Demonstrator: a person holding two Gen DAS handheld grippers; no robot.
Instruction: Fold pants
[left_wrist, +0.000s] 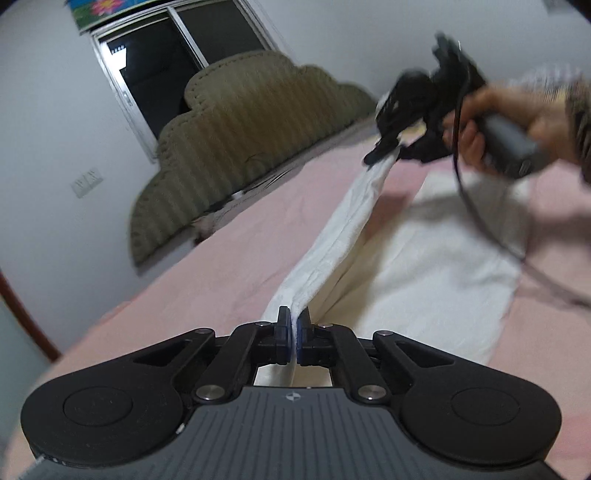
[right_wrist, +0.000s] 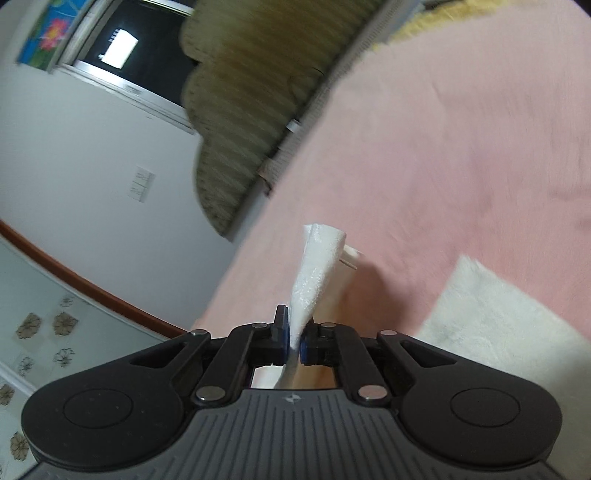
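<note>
1. The fold is getting under way: both grippers are lifting one long edge of the white soft fabric pants (left_wrist: 332, 243) off the pink bed sheet (left_wrist: 184, 266).
2. The left gripper (left_wrist: 294, 332) is clenching the near end of that edge; the right gripper (left_wrist: 384, 147), at about 1 o'clock in the left wrist view, is pinching the far end, also seen gripped in its own view (right_wrist: 293, 338).
3. The rest of the pants is lying flat at 3 o'clock.
4. Next, I judge, both hands are needing to carry the taut edge across together, keeping it level.
</note>
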